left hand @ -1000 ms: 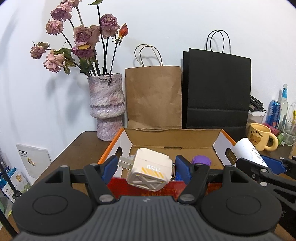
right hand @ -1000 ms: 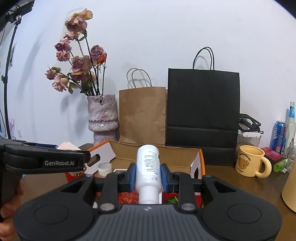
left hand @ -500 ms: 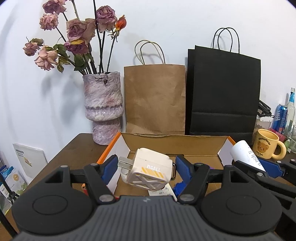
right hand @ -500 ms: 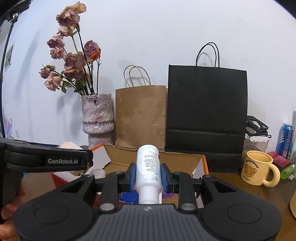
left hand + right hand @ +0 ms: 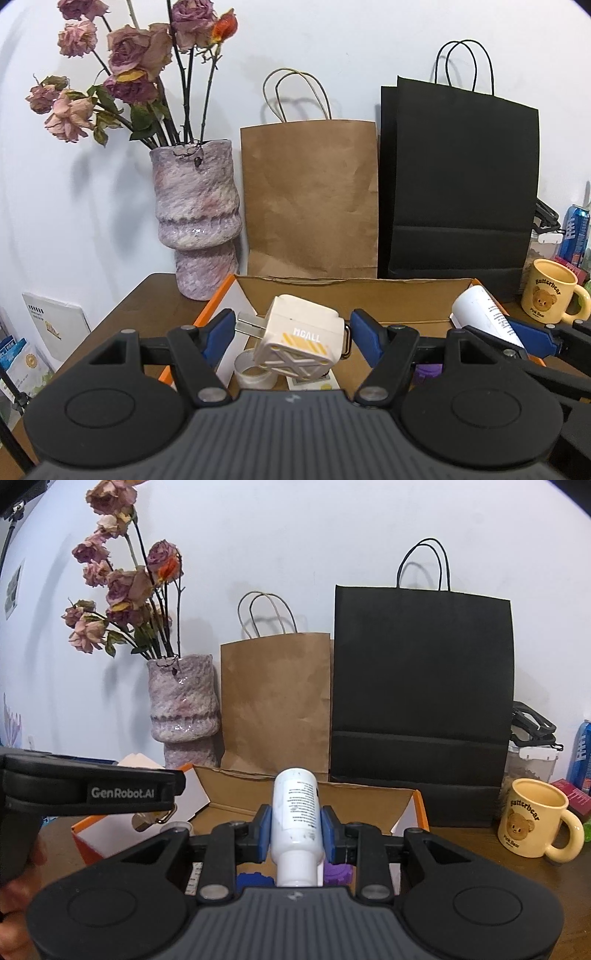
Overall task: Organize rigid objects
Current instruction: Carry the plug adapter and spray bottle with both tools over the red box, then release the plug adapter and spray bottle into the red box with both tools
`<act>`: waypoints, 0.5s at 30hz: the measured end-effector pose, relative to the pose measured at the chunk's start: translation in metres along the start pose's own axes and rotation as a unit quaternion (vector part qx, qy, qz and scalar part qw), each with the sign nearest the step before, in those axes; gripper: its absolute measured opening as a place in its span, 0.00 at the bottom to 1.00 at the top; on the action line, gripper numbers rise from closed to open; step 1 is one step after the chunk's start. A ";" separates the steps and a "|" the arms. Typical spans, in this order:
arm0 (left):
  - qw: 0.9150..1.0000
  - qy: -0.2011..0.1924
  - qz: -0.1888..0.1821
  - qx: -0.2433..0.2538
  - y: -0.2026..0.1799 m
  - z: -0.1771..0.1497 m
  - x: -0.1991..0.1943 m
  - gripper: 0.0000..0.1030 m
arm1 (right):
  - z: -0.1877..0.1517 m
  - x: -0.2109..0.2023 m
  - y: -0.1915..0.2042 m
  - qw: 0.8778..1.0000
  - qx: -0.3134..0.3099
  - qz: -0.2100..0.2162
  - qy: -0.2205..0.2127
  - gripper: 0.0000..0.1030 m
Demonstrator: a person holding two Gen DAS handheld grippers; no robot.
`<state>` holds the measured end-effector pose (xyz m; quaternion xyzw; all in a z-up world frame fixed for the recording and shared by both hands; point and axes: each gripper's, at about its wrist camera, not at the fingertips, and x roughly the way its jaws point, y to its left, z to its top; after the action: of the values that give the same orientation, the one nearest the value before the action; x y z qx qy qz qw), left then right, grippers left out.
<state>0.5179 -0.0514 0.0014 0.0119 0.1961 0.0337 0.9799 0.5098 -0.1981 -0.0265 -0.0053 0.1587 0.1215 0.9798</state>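
Observation:
My left gripper (image 5: 291, 334) is shut on a cream wall charger (image 5: 299, 336), its prongs against the left pad and its metal ring against the right. It hangs over the left part of an open cardboard box with orange edges (image 5: 351, 291). My right gripper (image 5: 295, 829) is shut on a white bottle (image 5: 295, 808), whose cap end points back at the camera, above the same box (image 5: 332, 797). The left wrist view shows that bottle (image 5: 484, 317) at the right. Inside the box lie a small white jar (image 5: 253, 371), a purple piece (image 5: 338, 873) and a blue piece (image 5: 255, 878).
Behind the box stand a mottled pink vase of dried roses (image 5: 197, 221), a brown paper bag (image 5: 310, 195) and a black paper bag (image 5: 458, 184), all against the wall. A yellow bear mug (image 5: 532, 818) and a blue can (image 5: 574, 229) sit at the right. A hand (image 5: 14, 893) holds the left gripper.
Both grippers have moved forward over the box with their loads still held. The vase and bags loom closer, and more of the box's inside shows.

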 end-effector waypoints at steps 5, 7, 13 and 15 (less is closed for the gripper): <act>1.000 0.004 0.002 0.001 -0.001 0.003 0.013 0.68 | 0.004 0.013 -0.002 1.000 -0.003 0.001 0.001 0.26; 1.000 0.003 0.004 0.001 -0.002 0.005 0.018 0.68 | 0.004 0.018 -0.002 1.000 -0.004 -0.001 0.002 0.26; 1.000 0.006 0.010 0.002 0.001 0.008 0.030 0.68 | 0.007 0.030 -0.005 1.000 -0.008 0.000 0.005 0.26; 1.000 0.006 0.013 0.003 0.002 0.008 0.033 0.68 | 0.007 0.033 -0.005 1.000 -0.009 0.001 0.007 0.26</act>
<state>0.5514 -0.0474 -0.0037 0.0171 0.2015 0.0456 0.9783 0.5433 -0.1951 -0.0299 -0.0151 0.1649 0.1235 0.9784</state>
